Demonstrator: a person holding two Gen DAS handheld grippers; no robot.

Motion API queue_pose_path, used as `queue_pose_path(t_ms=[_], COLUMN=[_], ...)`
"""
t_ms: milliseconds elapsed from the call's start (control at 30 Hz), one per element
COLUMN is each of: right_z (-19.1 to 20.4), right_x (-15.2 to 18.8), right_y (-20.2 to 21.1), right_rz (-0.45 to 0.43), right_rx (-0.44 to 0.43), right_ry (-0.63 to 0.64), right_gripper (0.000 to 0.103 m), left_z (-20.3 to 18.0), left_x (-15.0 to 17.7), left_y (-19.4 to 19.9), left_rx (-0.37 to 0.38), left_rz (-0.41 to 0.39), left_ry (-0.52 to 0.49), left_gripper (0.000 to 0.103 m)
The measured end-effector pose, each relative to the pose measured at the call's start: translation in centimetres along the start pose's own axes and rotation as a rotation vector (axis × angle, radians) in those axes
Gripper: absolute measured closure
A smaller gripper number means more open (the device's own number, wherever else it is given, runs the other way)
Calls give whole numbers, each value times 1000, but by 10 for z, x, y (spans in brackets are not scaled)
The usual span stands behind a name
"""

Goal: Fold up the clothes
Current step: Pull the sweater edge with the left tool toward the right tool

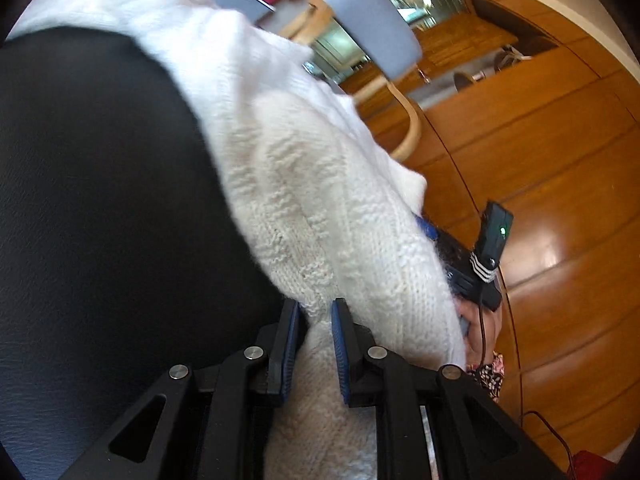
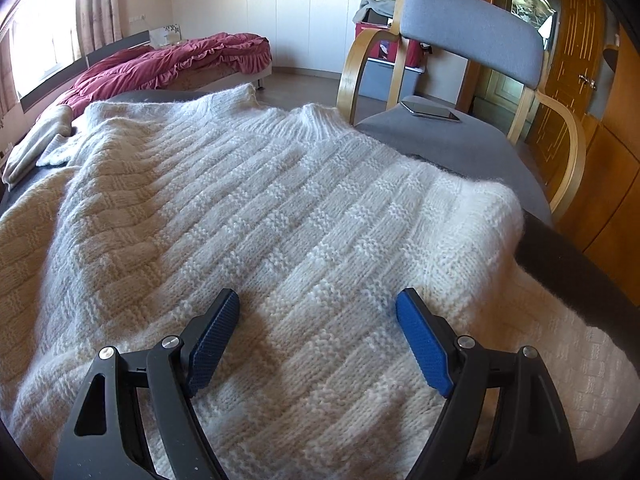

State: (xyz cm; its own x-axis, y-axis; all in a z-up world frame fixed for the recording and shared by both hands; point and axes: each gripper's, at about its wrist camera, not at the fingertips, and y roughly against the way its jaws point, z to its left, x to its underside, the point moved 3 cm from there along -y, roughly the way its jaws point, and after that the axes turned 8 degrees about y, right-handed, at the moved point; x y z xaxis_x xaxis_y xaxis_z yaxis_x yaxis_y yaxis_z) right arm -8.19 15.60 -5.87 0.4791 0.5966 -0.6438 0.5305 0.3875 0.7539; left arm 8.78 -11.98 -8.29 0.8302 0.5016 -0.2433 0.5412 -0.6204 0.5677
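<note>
bedroom; sweater [image 2: 248, 208] neckline points away.

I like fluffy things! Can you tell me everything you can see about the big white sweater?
The sweater is cream-white, chunky and fuzzy, knitted in a woven-basket pattern with ribbed edges. It lies spread over a dark surface, a little rumpled, one end toward the grey chair. The left tongs pinch a bunched fold of it between blue pads. The right tongs are open just above it, gripping nothing.
</note>
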Motion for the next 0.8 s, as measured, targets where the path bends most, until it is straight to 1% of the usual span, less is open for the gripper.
queue_pose_path(t_ms=[33,67,133,167,267,367,400,500,533,600,633,667,733,767,800], right_z=[0,0,-2,-3,-5,-6,-6,-4,-4,-3,-3,-3,-2,-2,-3], right_x=[0,0,-1,-1,-1,-1,0,0,1,1,1,1,1,1,1], right_y=[0,0,-1,-2,-2,-1,-1,1,1,1,1,1,1,1,1], right_rz=[0,1,0,0,-3,-6,-6,-6,-6,-5,-4,-3,-1,-1,-2], right_rx=[1,1,-1,-2,-7,-11,-12,-11,-11,-11,-10,-9,-6,-5,-7], right_ry=[0,0,-1,-1,-6,-10,-10,-10,-10,-10,-9,-8,-5,-5,-7], right_gripper=[19,19,19,19,19,19,19,19,19,19,19,19,19,19,19], left_z=[-4,-7,-13,-16,-18,-10,-6,3,5,8,11,16,31,34,34], left_x=[1,1,2,3,2,2,3,11,14,17,15,13,10,12,18], left_y=[-4,-7,-9,-9,-1,15,23,54,66,81,84,83,79,78,77], left_rx=[-6,-18,-70,-99,-242,-349,-404,-586,-622,-641,-630,-607,-555,-540,-531], left_rz=[-1,-8,-38,-55,-122,-152,-175,-281,-313,-341,-339,-313,-237,-230,-242], left_ry=[-11,-25,-60,-78,-113,-105,-111,-157,-173,-181,-169,-139,-64,-58,-72], left_gripper=[89,90,96,97,99,99,103,103,103,103,103,103,97,95,91])
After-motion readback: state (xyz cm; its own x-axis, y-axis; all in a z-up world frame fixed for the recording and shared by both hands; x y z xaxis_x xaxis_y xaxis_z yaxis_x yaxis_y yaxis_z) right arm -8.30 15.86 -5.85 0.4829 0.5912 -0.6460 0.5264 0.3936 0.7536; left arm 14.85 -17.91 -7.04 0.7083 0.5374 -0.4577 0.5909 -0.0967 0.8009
